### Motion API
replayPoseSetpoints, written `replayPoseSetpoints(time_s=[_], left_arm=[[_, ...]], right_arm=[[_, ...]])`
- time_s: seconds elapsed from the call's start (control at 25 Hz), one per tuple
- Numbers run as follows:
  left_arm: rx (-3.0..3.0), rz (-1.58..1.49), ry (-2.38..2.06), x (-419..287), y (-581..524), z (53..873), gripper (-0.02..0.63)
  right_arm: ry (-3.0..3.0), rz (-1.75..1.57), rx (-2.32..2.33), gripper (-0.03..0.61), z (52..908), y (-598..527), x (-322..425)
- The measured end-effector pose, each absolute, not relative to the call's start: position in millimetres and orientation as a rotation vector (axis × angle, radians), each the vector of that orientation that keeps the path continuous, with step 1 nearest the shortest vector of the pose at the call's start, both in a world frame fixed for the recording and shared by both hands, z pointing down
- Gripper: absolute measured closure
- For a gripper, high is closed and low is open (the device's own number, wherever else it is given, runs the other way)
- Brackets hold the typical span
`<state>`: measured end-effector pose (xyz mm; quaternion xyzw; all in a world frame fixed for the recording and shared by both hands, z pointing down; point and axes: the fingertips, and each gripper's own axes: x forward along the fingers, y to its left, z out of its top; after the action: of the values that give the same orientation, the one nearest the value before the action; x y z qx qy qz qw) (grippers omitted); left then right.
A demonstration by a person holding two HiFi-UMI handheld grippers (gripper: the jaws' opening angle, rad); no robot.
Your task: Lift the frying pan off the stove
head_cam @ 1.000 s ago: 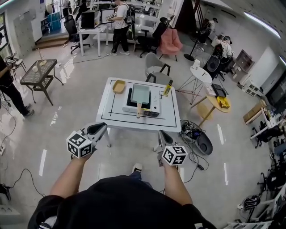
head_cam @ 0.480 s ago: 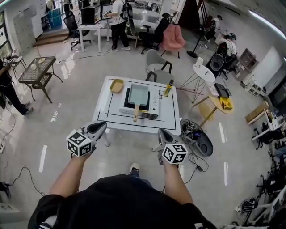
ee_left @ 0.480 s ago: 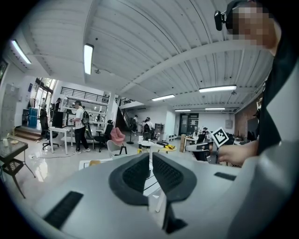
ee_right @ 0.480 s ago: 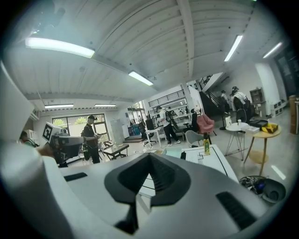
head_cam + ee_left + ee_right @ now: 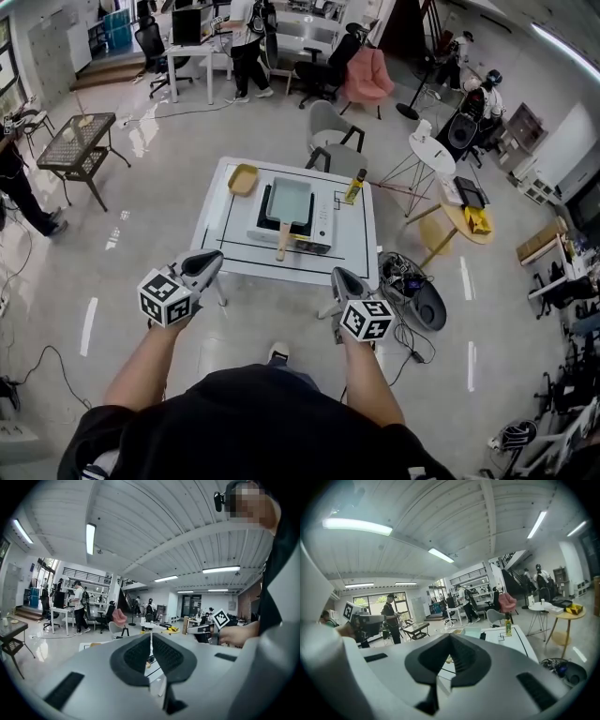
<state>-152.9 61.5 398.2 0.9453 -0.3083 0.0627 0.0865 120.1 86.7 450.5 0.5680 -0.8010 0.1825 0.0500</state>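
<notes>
Both shut tight and empty, the left hand-held gripper (image 5: 212,257) and right hand-held gripper (image 5: 338,276) hung well short of the desk (image 5: 354,255), where the frying pan (image 5: 290,198) sat on the stove (image 5: 324,221), so arriving unopened could knock its handle (image 5: 282,243) and skid it.

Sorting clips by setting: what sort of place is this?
Probably an open-plan office or lab, not a kitchen: desks with monitors, office chairs, and a portable stove on a lone white table.

Steep overhead, two level views, shared table (image 5: 358,246)
</notes>
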Motion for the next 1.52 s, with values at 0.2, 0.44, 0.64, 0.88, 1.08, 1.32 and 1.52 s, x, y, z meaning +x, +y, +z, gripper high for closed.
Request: replayPoseSetpoints(time_s=[0.2,0.44,0.64,0.88,1.08,1.32,1.52], left_arm=[[2.807,0.197,-0.916,-147.4,45.9,400.4,0.594],[2.790,0.223,-0.900,-133.6,24.4,412.0,0.594],[2.783,0.213,-0.918,-126.8,6.2,412.7,0.597],[2.766,0.218,-0.933,-112.0,-17.5,415.1,0.598],[2.752,0.222,-0.958,-100.8,-39.5,414.3,0.598],[2.731,0.216,-0.991,-85.8,-65.1,415.4,0.600],[2.711,0.214,-1.025,-74.5,-84.9,417.5,0.601]], right_arm=[[-2.440,0.550,1.723,0.574,448.4,68.3,126.9],[-2.433,0.565,1.712,0.574,458.3,46.8,139.1],[-2.433,0.577,1.687,0.574,461.5,26.7,145.1],[-2.445,0.594,1.650,0.574,466.2,-2.0,155.2],[-2.461,0.583,1.623,0.574,461.2,-31.5,166.1],[-2.475,0.583,1.582,0.574,461.8,-64.1,180.2],[-2.483,0.587,1.551,0.574,465.8,-88.1,193.7]])
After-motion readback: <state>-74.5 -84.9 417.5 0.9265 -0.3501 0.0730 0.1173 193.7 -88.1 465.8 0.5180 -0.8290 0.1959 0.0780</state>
